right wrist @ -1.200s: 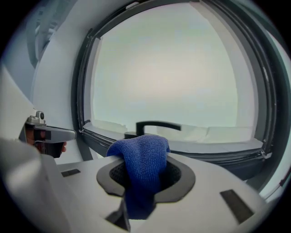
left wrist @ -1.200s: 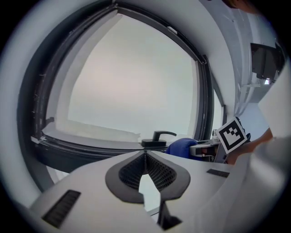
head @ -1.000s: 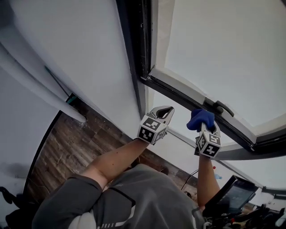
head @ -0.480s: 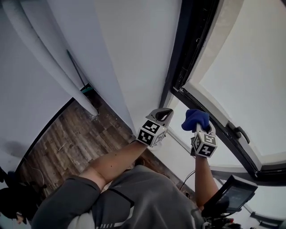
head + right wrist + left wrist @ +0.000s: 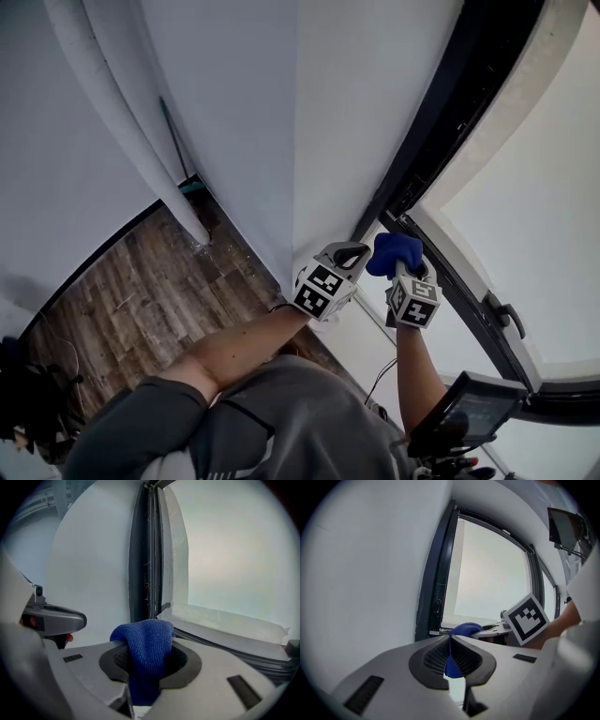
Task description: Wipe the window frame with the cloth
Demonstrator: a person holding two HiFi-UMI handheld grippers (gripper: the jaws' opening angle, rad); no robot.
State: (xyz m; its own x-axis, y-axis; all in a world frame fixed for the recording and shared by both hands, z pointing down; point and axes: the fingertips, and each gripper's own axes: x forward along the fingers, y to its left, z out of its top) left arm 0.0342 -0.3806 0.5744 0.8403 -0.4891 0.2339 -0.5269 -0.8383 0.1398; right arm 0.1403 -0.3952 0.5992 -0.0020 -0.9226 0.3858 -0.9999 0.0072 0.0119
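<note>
Head view: high up, looking steeply down along the plain white wall (image 5: 356,112) to the brown wood-plank floor (image 5: 141,291) at lower left. Left gripper view: close behind its jaws, facing the dark metal window frame (image 5: 436,573) left of centre. Right gripper view: same setup, frame at upper centre. All three share the frame and the blue microfibre cloth (image 5: 147,644).

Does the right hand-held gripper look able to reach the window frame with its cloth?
Probably yes: the right hand-held gripper holds the blue cloth near the dark window frame, nothing between them.
</note>
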